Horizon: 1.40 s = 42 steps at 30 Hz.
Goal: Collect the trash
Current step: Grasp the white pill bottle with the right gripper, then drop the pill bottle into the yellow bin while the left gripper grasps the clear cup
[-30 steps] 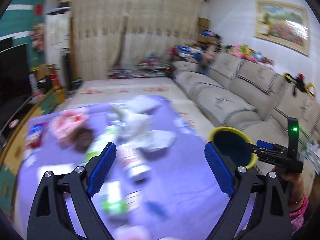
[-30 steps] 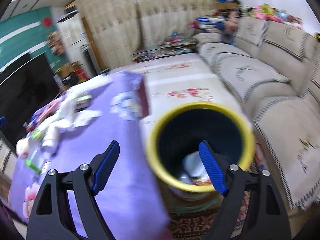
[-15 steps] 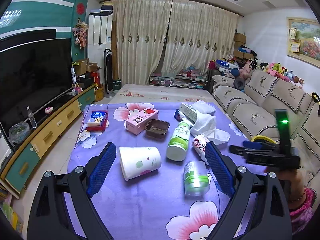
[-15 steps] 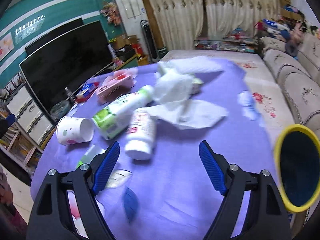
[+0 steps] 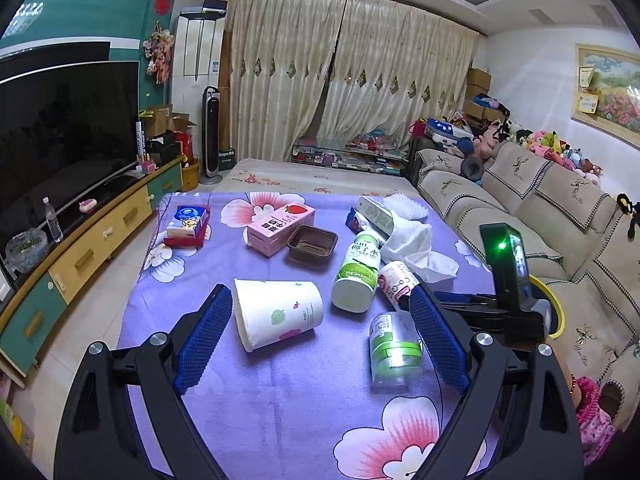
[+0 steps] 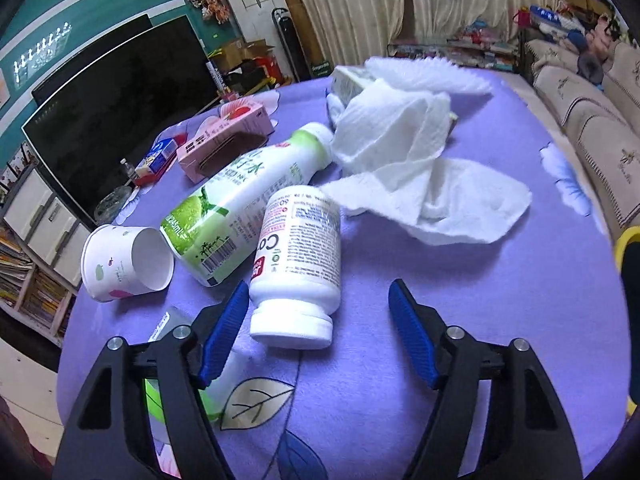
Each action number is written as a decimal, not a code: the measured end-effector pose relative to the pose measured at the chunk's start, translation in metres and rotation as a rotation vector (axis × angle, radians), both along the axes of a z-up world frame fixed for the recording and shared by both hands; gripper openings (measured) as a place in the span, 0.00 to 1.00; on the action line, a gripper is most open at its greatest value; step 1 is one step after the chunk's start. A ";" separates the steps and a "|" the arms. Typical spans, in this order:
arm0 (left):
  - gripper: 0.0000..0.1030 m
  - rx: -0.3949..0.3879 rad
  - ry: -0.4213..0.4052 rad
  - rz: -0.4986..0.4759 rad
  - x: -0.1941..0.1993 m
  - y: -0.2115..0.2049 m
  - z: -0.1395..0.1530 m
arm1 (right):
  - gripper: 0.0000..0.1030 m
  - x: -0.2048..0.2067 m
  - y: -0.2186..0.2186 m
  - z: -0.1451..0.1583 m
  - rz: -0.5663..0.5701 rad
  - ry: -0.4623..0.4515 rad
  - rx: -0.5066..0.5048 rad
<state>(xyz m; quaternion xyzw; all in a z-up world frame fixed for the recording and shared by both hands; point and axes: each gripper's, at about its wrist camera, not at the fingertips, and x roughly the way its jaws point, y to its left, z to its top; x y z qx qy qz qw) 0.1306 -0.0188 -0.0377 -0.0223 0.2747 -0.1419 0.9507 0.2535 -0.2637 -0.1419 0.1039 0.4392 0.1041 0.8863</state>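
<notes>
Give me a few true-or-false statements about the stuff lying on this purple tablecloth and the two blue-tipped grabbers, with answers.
1. The paper cup stands upright. False: it lies on its side.
2. The white pill bottle lies partly between the right gripper fingers. True; the jaws are closing but not yet pressing it.
3. The left gripper holds the paper cup. False: it is open and holds nothing.
4. A crumpled white tissue lies by the green-labelled bottle. True.
5. The brown tray sits on the sofa. False: it is on the table beside the pink carton.
</notes>
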 end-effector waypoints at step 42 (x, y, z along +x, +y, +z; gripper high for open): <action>0.86 0.078 0.134 -0.146 0.031 -0.097 -0.049 | 0.44 -0.106 -0.276 -0.007 -0.533 0.038 -0.149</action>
